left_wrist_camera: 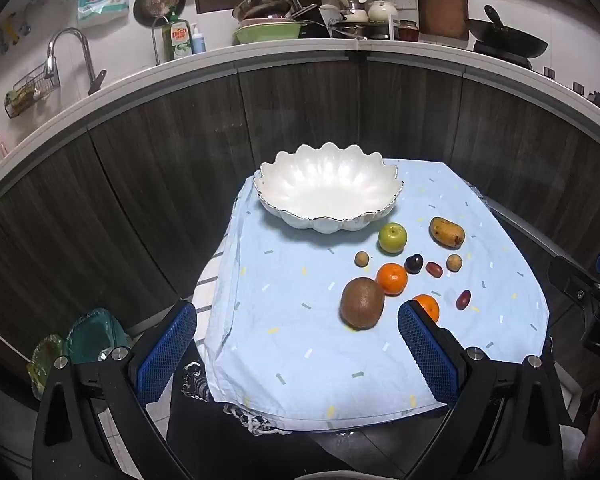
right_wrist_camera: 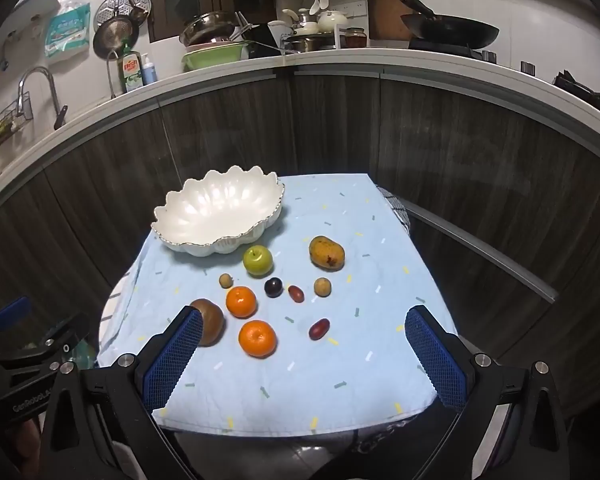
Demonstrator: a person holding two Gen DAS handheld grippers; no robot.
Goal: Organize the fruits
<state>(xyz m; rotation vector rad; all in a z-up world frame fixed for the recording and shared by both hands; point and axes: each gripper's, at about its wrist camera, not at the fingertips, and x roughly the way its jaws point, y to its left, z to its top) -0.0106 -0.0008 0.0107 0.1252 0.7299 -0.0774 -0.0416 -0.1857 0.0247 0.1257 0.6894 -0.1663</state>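
Fruits are all loose on a light blue cloth (right_wrist_camera: 380,356) with little confetti dashes, a bit wrinkled, draped over a small table. Both grippers hang above its near edge, tilted down, with nothing in them: left gripper (left_wrist_camera: 298,350) and right gripper (right_wrist_camera: 304,354) each have their blue mesh-textured pads spread as wide as they go, black frames behind.

Closest to the right gripper sits a glossy orange tangerine (right_wrist_camera: 257,338), with a small dark red oval date (right_wrist_camera: 319,328) off to its right. Just left of it, a fuzzy brown kiwi (left_wrist_camera: 362,308), partly hidden behind the right gripper's left pad in that view. A second tangerine (right_wrist_camera: 241,301) touches the kiwi or nearly so. Past those, a row of small stuff: a tan round longan (right_wrist_camera: 225,280), a dark purple plum (right_wrist_camera: 273,287), another red date (right_wrist_camera: 296,293), another longan (right_wrist_camera: 323,287). Then a smooth green apple (right_wrist_camera: 258,260) and a yellow-orange mango (right_wrist_camera: 326,253) with dark spots.

Farthest back left is the white scalloped bowl (right_wrist_camera: 188,216), shiny ceramic, thin metallic rim, nothing inside. The apple sits just beside it.

Behind everything: dark wood-grain cabinets and a cluttered kitchen counter (right_wrist_camera: 340,60).
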